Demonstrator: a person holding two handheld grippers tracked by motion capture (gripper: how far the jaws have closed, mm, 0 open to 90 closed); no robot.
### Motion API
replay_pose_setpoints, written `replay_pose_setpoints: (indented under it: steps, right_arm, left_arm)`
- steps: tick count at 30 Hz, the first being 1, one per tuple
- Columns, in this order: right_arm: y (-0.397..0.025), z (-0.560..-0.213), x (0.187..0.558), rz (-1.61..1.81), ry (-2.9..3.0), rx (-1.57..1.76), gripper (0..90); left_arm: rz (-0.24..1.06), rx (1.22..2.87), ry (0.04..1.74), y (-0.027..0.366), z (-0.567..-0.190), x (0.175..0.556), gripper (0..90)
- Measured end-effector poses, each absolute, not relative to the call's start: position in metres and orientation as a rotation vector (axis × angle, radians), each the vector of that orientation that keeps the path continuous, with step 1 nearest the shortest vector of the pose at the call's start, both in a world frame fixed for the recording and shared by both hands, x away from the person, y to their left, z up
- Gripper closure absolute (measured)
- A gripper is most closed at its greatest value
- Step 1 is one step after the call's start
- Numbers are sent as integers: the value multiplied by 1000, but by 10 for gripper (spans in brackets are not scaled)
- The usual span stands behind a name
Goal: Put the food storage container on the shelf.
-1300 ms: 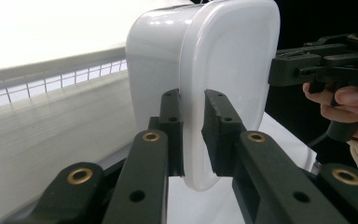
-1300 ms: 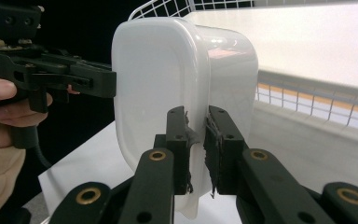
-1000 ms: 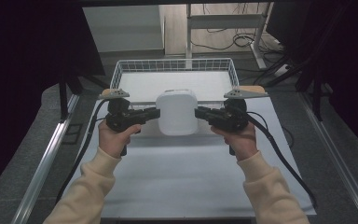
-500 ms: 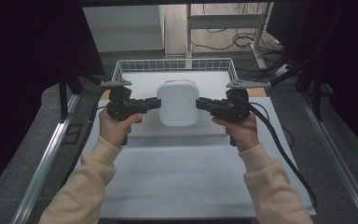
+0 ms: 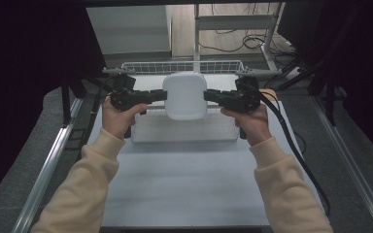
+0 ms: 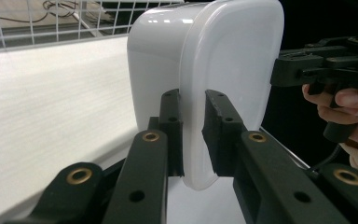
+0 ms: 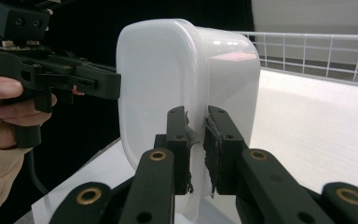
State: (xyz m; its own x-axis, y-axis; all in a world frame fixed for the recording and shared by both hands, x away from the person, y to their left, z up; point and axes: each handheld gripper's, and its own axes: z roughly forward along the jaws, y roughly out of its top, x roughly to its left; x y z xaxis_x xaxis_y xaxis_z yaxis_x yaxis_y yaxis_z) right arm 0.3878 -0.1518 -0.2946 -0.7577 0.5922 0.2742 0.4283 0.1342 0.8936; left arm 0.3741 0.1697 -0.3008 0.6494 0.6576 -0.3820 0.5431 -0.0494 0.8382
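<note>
Holding white tub (image 5: 185, 95) in the air above the wire basket (image 5: 141, 67) on the table (image 5: 184, 179); left tongs (image 5: 163, 95) and right tongs (image 5: 207, 95) each clamped on its rim, opposite sides.

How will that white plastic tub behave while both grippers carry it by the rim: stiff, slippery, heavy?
The white tub looks thin-walled and glossy, so it is probably light but slick. The left gripper and right gripper each pinch only its rim, so that rim may flex slightly. Held on edge above the wire basket, it could pivot between the two pinch points if either grip loosens.
</note>
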Motion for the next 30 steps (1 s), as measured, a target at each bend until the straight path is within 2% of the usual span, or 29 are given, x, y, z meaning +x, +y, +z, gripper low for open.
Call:
replay_pose_setpoints:
  steps: [8,30]
  right_arm:
    - [-147,-281,410,1682,2264,1060,800]
    - [-134,-289,469,1676,2316,1297,788]
  left_arm:
    - [103,1715,1009,174,-288,397,788]
    - [17,1687,1138,182,-292,451,786]
